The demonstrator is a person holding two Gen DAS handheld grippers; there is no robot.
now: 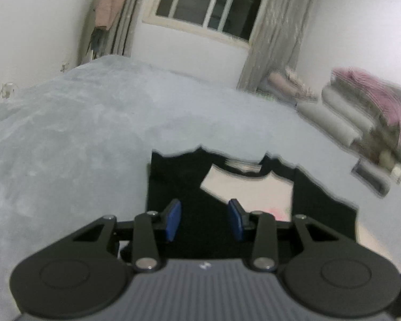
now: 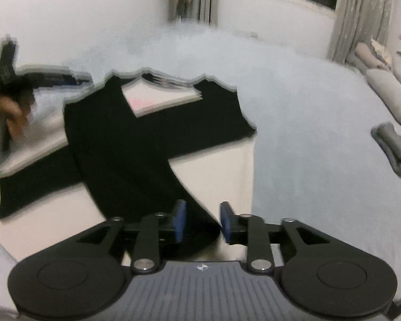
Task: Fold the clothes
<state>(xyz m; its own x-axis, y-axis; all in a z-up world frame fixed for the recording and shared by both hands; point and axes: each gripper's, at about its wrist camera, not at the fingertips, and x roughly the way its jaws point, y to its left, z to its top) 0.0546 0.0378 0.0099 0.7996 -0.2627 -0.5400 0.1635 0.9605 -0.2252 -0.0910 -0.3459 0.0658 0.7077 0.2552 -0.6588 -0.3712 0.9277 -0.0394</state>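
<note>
Folding mid-way: black-and-white top (image 2: 136, 144) lies on the bed (image 2: 294, 107), both sleeves crossed over its body. Left hand-held gripper (image 1: 204, 220) and right hand-held gripper (image 2: 203, 222) hover agape, empty. Next likely: grab hem, fold far.

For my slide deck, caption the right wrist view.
Right hand-held gripper open over a black-and-white top with sleeves folded across, on a grey bed.
</note>
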